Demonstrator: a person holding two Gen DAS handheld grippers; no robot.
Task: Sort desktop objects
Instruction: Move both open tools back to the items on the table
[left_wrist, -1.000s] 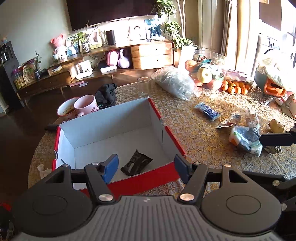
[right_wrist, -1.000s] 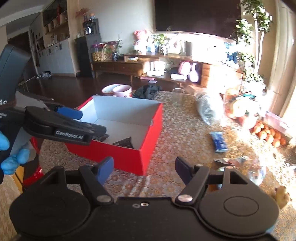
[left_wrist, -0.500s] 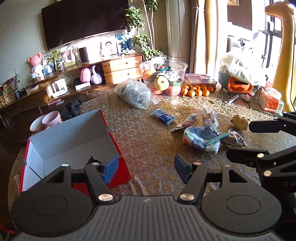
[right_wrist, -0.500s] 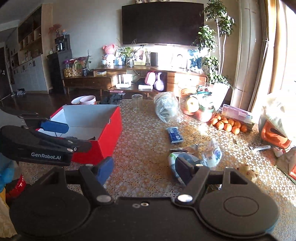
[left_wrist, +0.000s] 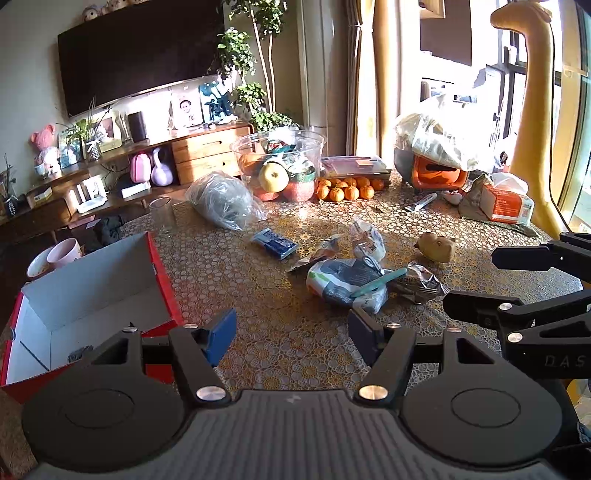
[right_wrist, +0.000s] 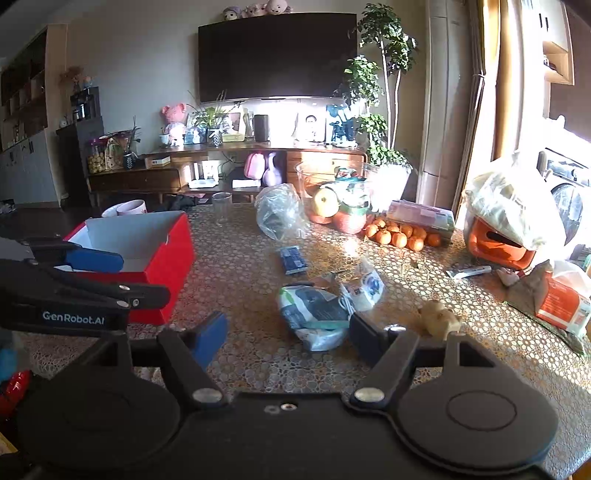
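A red box (left_wrist: 162, 280) with a white inside sits at the table's left; it also shows in the right wrist view (right_wrist: 173, 251). A dark item (left_wrist: 79, 352) lies in it. Loose things lie mid-table: a blue packet (left_wrist: 274, 243), a grey-white pouch (left_wrist: 343, 282) with a teal stick (left_wrist: 378, 282) on it, crumpled wrappers (left_wrist: 367, 240) and a small brown toy (left_wrist: 436, 247). My left gripper (left_wrist: 291, 338) is open and empty above the table, right of the box. My right gripper (right_wrist: 288, 336) is open and empty, just before the pouch (right_wrist: 314, 314).
At the back stand a glass (left_wrist: 161, 216), a clear plastic bag (left_wrist: 221, 199), a fruit bowl (left_wrist: 280, 166), tangerines (left_wrist: 347, 188), an orange container (left_wrist: 436, 173) and a tissue pack (left_wrist: 506, 205). Bowls (left_wrist: 55, 254) sit beyond the box.
My left gripper has swung right from above the box to the loose items. The right gripper has turned right as well, toward the pouch. Both stay open and empty.
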